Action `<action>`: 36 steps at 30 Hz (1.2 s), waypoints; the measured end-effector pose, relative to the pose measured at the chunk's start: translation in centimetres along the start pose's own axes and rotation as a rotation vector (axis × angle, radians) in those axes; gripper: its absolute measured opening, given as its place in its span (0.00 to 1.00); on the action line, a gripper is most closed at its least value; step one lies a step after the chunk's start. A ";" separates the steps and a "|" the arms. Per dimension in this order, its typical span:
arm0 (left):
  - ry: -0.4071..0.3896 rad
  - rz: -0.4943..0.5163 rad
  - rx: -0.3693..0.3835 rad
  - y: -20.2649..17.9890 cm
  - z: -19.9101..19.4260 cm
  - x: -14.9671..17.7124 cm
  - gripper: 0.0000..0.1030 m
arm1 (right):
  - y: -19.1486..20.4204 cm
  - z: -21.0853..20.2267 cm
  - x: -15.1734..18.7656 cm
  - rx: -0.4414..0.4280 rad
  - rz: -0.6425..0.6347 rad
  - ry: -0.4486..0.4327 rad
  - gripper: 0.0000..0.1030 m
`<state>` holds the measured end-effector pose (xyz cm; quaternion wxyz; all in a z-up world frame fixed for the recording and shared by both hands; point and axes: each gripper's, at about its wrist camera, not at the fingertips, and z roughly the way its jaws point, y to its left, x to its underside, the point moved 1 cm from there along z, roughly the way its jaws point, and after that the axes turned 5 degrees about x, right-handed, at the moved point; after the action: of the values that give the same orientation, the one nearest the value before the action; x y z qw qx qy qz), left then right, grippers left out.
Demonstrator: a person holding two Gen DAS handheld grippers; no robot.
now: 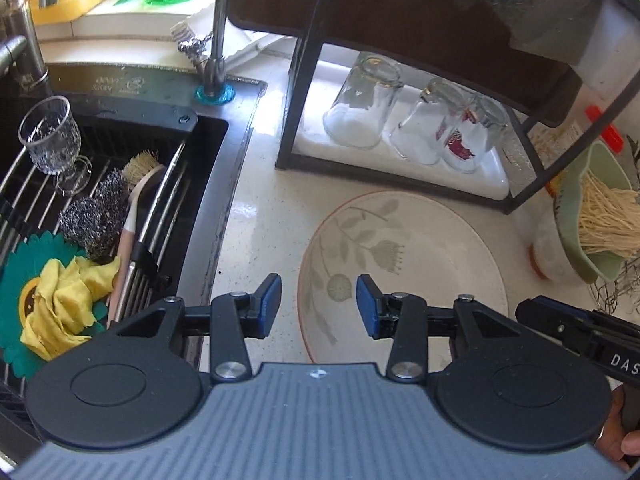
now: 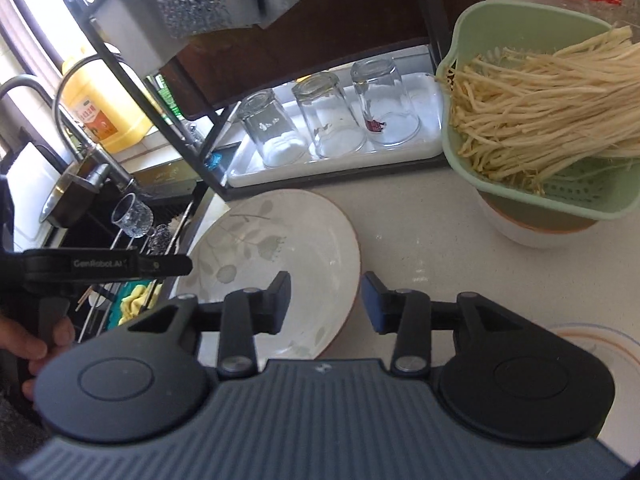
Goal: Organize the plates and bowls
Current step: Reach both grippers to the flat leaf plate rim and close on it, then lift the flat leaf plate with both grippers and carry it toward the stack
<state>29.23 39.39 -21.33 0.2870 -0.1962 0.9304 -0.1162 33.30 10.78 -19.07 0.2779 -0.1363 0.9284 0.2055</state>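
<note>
I am working at a pale speckled counter [image 2: 420, 216] beside a dark sink [image 1: 120, 128], with daylight falling across the surface. The floral plate [image 1: 420, 264] lies flat on that counter, and I place everything else from it. Behind the plate stands a black rack [image 1: 304, 92] holding a white tray [image 2: 340, 160] with three upturned glasses [image 2: 328, 114]. My left gripper [image 1: 318, 304] hovers over the plate's sink-side rim, its blue-padded fingers spread wide and holding nothing. My right gripper [image 2: 325, 300] hangs over the plate's opposite edge, one finger above the plate, the other above bare counter, jaws likewise parted and empty. Right of the plate a green colander [image 2: 520, 40] of pale bean sprouts [image 2: 540, 100] sits tilted in a white bowl [image 2: 532, 232], and a second plate [image 2: 600, 340] with a coloured rim peeks out near my right gripper. Left of the plate, in the sink, I see a stemmed glass [image 1: 50, 136], steel scourers [image 1: 92, 212], a brush [image 1: 140, 184] and a yellow cloth [image 1: 64, 304]
</note>
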 end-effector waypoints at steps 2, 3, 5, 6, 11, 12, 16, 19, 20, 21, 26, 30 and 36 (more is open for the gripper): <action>-0.001 -0.024 0.010 0.4 0.5 0.0 0.46 | -0.1 0.7 -0.4 0.013 -0.008 -0.016 0.42; -0.002 -0.035 0.015 0.6 0.7 0.1 0.46 | -0.2 1.1 -0.5 0.018 -0.008 -0.017 0.41; 0.000 -0.045 0.015 0.6 1.1 0.2 0.46 | -0.7 2.0 -0.7 0.029 0.014 -0.002 0.41; -0.001 -0.041 0.012 0.5 1.2 0.2 0.46 | -0.9 2.5 -0.9 0.026 0.029 0.005 0.40; 0.001 -0.062 0.017 0.9 2.1 0.1 0.43 | -1.4 3.9 -0.9 0.006 0.051 0.028 0.35; 0.001 -0.058 0.016 0.9 2.3 0.1 0.39 | -1.5 4.1 -0.9 0.008 0.054 0.040 0.32; -0.009 -0.009 -0.026 0.5 2.5 0.2 0.25 | -1.5 4.4 -0.9 -0.002 0.080 0.061 0.31; -0.002 -0.028 0.006 0.8 2.7 0.2 0.22 | -1.3 4.9 -0.6 -0.003 0.078 0.068 0.31; 0.001 -0.043 0.019 1.0 2.9 0.3 0.21 | -1.3 5.3 -0.6 -0.004 0.084 0.080 0.31; 0.003 -0.050 0.023 1.1 3.0 0.3 0.20 | -1.3 5.5 -0.5 -0.014 0.090 0.090 0.31; -0.011 -0.062 0.007 1.2 2.7 0.6 0.19 | -0.7 6.1 -0.5 -0.029 0.058 0.100 0.28; -0.006 -0.078 0.010 1.4 2.4 0.7 0.19 | -1.2 6.4 -0.7 -0.074 0.083 0.124 0.29; 0.011 -0.085 0.021 1.2 1.4 0.8 0.19 | -1.2 5.4 -0.7 -0.096 0.080 0.121 0.29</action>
<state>29.10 39.97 -23.25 0.2786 -0.2318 0.9215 -0.1392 36.77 12.30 -23.09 0.2058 -0.1244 0.9374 0.2520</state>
